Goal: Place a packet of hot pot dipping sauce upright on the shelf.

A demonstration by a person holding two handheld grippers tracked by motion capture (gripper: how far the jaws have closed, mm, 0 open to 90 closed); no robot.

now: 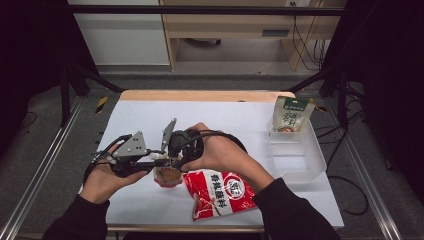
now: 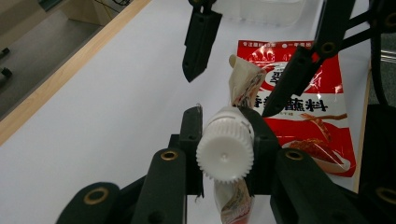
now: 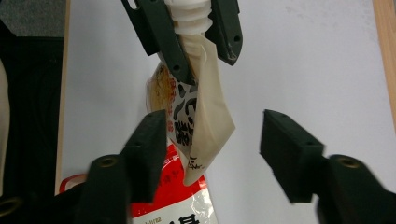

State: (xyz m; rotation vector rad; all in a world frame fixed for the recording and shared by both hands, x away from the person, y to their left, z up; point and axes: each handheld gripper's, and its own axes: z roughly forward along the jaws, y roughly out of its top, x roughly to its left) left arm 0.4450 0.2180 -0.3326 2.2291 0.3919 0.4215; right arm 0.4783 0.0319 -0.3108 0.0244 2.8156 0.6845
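A person works at a white table (image 1: 145,115) with a gripper in each hand. The left gripper (image 2: 227,140) is clamped on the white ribbed cap (image 2: 225,151) of a small spouted pouch (image 3: 198,126), which hangs limp above the table, just beside a red seasoning packet (image 1: 217,194). The right gripper (image 3: 212,149) has its jaws parted either side of the pouch body, not pressing it. The pouch looks light, soft and crinkly; the stiff spout neck seems the surest hold, since the film would likely slip and fold.
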